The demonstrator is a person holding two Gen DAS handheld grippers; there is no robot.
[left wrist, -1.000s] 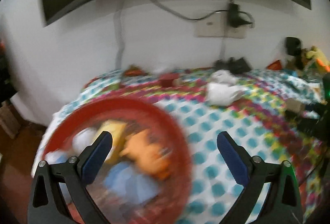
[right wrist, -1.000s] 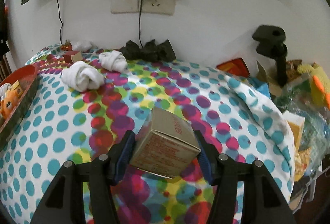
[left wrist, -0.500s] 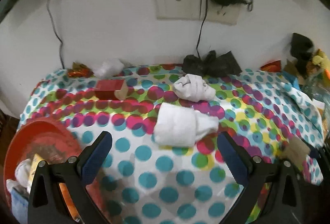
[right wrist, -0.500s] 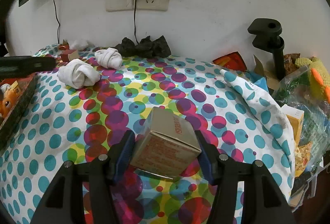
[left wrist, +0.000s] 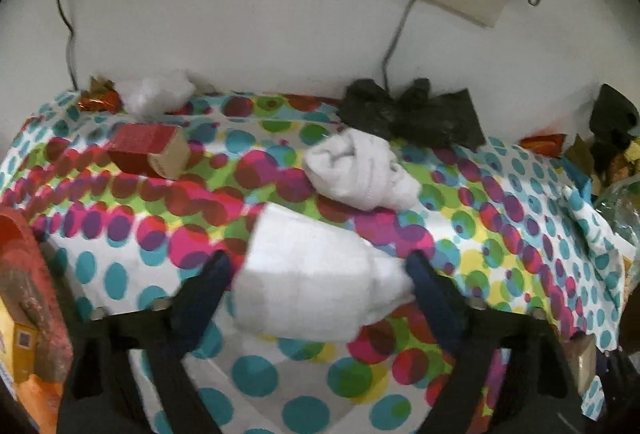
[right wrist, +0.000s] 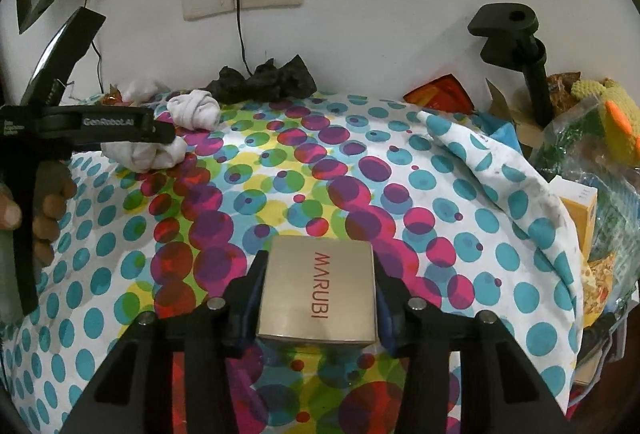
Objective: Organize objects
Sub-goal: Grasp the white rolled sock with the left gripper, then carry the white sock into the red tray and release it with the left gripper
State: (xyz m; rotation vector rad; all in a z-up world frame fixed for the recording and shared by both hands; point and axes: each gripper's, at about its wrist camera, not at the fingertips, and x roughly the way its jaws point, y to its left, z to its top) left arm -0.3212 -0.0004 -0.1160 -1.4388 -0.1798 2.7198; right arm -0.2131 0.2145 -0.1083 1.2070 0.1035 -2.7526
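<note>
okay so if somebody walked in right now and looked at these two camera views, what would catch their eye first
First the loud polka-dot cloth covering the whole surface. Then the tan MARUBI box clamped in the right tool, whose jaws have just been closing, at the near edge. On the left, the left tool, also just closing, sits around a white rolled sock, with a second sock beyond it.

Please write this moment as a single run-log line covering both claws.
left claw: closing around rolled white sock, grip unconfirmed | right claw: just closed further, clamped on MARUBI box | surface: dotted cloth
</note>
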